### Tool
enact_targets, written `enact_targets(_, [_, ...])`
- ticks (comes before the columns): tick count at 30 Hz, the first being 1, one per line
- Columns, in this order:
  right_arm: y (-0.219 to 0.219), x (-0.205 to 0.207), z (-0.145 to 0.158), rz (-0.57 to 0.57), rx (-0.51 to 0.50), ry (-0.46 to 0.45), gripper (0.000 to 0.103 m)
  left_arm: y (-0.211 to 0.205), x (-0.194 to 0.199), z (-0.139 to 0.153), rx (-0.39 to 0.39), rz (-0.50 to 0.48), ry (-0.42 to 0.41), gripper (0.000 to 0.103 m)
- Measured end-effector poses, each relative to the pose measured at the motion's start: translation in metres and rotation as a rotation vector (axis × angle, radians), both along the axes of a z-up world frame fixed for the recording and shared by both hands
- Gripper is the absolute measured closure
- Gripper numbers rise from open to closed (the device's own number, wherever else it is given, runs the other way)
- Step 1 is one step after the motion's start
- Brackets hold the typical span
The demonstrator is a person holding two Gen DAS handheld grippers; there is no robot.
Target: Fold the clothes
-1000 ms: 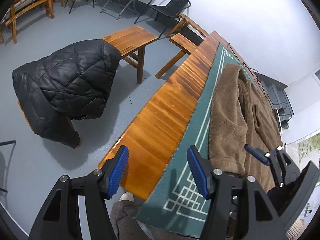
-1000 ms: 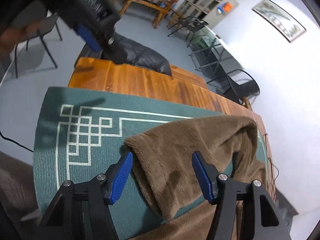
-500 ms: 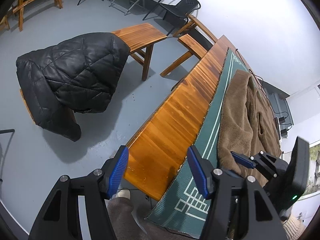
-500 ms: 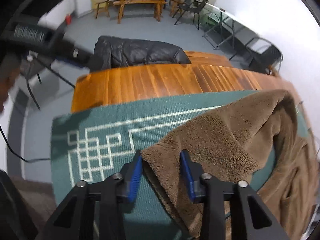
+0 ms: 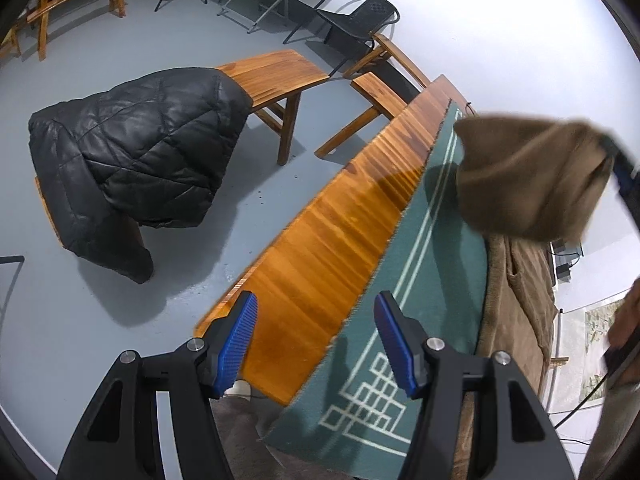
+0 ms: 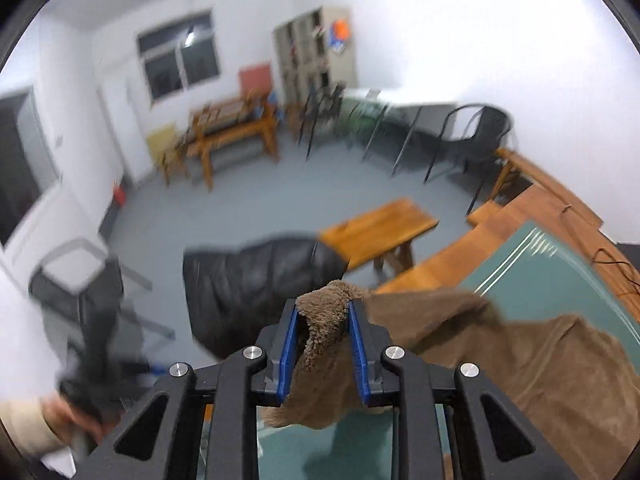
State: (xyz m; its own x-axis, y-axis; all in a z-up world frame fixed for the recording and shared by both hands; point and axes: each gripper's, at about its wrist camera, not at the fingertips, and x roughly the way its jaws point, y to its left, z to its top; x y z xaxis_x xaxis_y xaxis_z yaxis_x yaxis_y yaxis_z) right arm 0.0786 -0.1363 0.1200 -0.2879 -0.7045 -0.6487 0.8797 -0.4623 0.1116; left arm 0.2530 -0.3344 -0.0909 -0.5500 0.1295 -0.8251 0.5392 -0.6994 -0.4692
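The right tongs (image 6: 322,344) are pinched on a corner of the brown fleece garment (image 6: 540,364), with a tuft of pile standing up between the blue pads (image 6: 289,344). The gripped corner is lifted clear of the green mat (image 6: 532,268); the rest of the garment trails down and to the right of these tongs and lies on the mat. The right wrist view is smeared, which fits a fast swing

The left tongs (image 5: 314,340) are spread wide and hold nothing. Ahead of them and below lie the wooden counter (image 5: 320,248) and the near border of the mat (image 5: 420,280). Up and to the right of the left tongs, the raised fleece corner (image 5: 532,176) hangs blurred in the air, with the garment body (image 5: 516,300) lying along the mat beneath it. A black quilted jacket (image 5: 132,160) is draped over a wooden bench (image 5: 276,72) on the far left, well apart from both tongs

Step in hand, as a judgement: one edge or sleeve of the fleece garment is being carried over the body to form a fold

The next move calls for:
- carrying the gripped corner across until it lines up with the opposite edge
- lowering it flat before release, as thick pile tends to spring back
- bringing the left tongs in to steady or pinch a second point; which point cannot be told from these views
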Motion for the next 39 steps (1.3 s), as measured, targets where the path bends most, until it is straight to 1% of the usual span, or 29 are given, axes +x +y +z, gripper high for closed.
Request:
enact_targets(2, [0.017,-0.018,0.03,-0.064,-0.075,0.022,0.081,0.006,-0.005,0.002,-0.002,-0.01,0.004,0.038])
enact_targets(4, [0.04,-0.038,0.059,-0.137,-0.148,0.045,0.081,0.012,-0.01,0.004,-0.004,-0.017,0.005,0.038])
enact_targets(6, [0.066,-0.053,0.08,-0.211,-0.183,0.079,0.081,0.019,-0.017,0.006,-0.002,-0.026,0.007,0.038])
enact_targets(8, [0.093,-0.067,0.09,-0.275,-0.186,0.099,0.081,0.028,-0.023,0.009,-0.008,-0.037,0.007,0.038])
enact_targets(10, [0.11,-0.07,0.087,-0.281,-0.169,0.092,0.08,0.036,-0.028,0.011,-0.017,-0.044,0.008,0.038])
enact_targets(11, [0.115,-0.071,0.078,-0.262,-0.161,0.054,0.08,0.041,-0.03,0.012,-0.02,-0.043,0.007,0.038])
enact_targets(13, [0.119,-0.074,0.057,-0.225,-0.146,-0.017,0.069,0.049,-0.033,0.013,-0.017,-0.036,0.006,0.038])
enact_targets(14, [0.118,-0.074,0.043,-0.206,-0.141,-0.059,0.044,0.053,-0.035,0.014,-0.014,-0.033,0.006,0.038])
enact_targets(15, [0.114,-0.077,0.026,-0.193,-0.144,-0.117,0.022,0.057,-0.036,0.014,-0.015,-0.034,0.003,0.038])
enact_targets(16, [0.11,-0.079,0.01,-0.179,-0.147,-0.175,0.021,0.062,-0.038,0.015,-0.022,-0.039,-0.004,0.038])
enact_targets(19, [0.097,-0.086,-0.04,-0.137,-0.157,-0.348,0.021,0.069,-0.036,0.018,-0.036,-0.048,-0.01,0.038])
enact_targets(23, [0.08,-0.095,-0.105,-0.084,-0.17,-0.576,0.021,0.068,-0.024,0.02,-0.048,-0.024,-0.025,0.038])
enact_targets(26, [0.063,-0.114,-0.136,-0.098,-0.206,-0.69,0.021,0.06,-0.011,0.018,-0.053,0.006,-0.043,0.038])
enact_targets(30, [0.045,-0.136,-0.176,-0.149,-0.22,-0.799,0.021,0.041,0.011,0.013,-0.054,0.061,-0.072,0.038])
enact_targets(32, [0.038,-0.143,-0.189,-0.165,-0.212,-0.824,0.021,0.033,0.019,0.011,-0.053,0.081,-0.085,0.038])
enact_targets(35, [0.029,-0.148,-0.202,-0.154,-0.221,-0.874,0.021,0.024,0.022,0.006,-0.051,0.087,-0.095,0.038])
enact_targets(39, [0.015,-0.148,-0.214,-0.135,-0.204,-0.896,0.022,0.018,0.017,0.001,-0.043,0.068,-0.098,0.038])
